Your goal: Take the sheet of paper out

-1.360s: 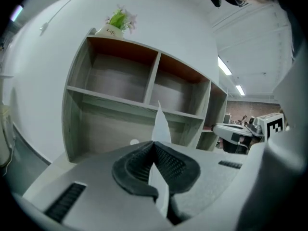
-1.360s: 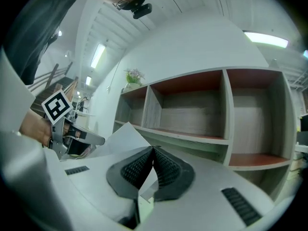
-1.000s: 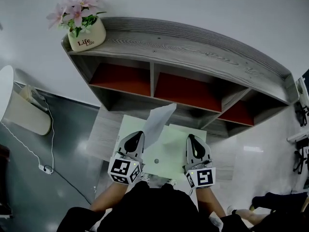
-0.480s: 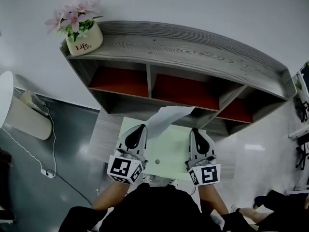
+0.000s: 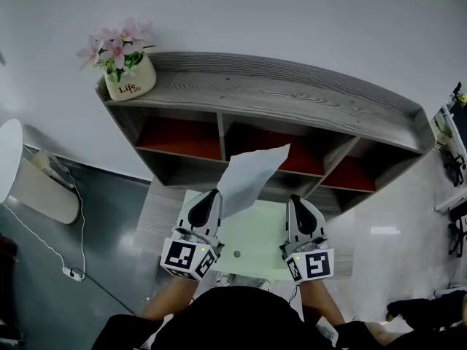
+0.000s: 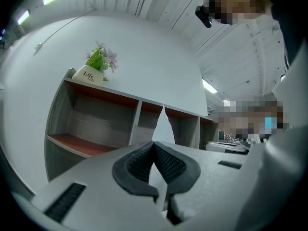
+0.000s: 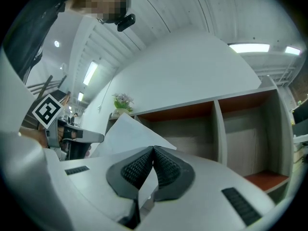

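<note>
The left claw (image 5: 209,199) pointed forward and about level, its jaws pressed together on the lower edge of the sheet of paper (image 5: 252,173). The right claw (image 5: 299,203) lay parallel beside it, well apart and tipped slightly upward. Its jaws were closed with nothing between them. Both marker cubes (image 5: 188,256) sat nearest the body, with bare forearms (image 5: 166,297) reaching forward behind them.

Bright, even light falls from ceiling strips (image 7: 248,47) above the right tool (image 7: 153,150). Glare marks the floor (image 5: 383,232) to its right. Edges bend fisheye-fashion, and corners go dark.
</note>
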### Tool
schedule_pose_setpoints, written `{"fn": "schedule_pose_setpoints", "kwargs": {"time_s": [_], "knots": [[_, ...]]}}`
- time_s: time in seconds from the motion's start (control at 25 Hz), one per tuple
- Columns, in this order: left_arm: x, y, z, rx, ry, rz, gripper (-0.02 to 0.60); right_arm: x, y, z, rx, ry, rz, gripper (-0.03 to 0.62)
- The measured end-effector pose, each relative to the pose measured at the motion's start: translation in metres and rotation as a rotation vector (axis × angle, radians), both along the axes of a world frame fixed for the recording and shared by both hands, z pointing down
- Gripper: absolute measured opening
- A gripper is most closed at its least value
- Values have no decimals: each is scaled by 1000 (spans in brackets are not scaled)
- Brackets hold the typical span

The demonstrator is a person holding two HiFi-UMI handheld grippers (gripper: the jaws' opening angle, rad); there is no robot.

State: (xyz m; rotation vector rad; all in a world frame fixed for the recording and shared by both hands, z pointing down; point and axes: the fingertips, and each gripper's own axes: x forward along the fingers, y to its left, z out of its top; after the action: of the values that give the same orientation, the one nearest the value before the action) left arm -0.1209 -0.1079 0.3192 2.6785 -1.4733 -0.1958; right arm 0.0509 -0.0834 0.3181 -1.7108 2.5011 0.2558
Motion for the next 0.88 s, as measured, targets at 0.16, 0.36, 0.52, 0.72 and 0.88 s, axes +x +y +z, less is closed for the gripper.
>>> {"fn": "schedule_pose_setpoints", "kwargs": {"time_s": [0.16, 0.36, 0.52, 0.72, 0.88], "knots": [[4, -4, 1, -1, -18, 0, 6, 2, 1, -4, 6, -3, 1, 17], [6, -8, 11, -14, -37, 1, 6, 4, -1, 1, 0, 14, 13, 17], [9, -12, 14, -12, -52, -7, 6, 6, -2, 4, -10, 29, 23, 17], [15, -15, 17, -6, -75, -8, 6, 12, -6, 8, -34, 14, 34, 17], [18, -16, 20, -9, -81, -8, 6, 16, -8, 9, -36, 9, 38, 17]]}}
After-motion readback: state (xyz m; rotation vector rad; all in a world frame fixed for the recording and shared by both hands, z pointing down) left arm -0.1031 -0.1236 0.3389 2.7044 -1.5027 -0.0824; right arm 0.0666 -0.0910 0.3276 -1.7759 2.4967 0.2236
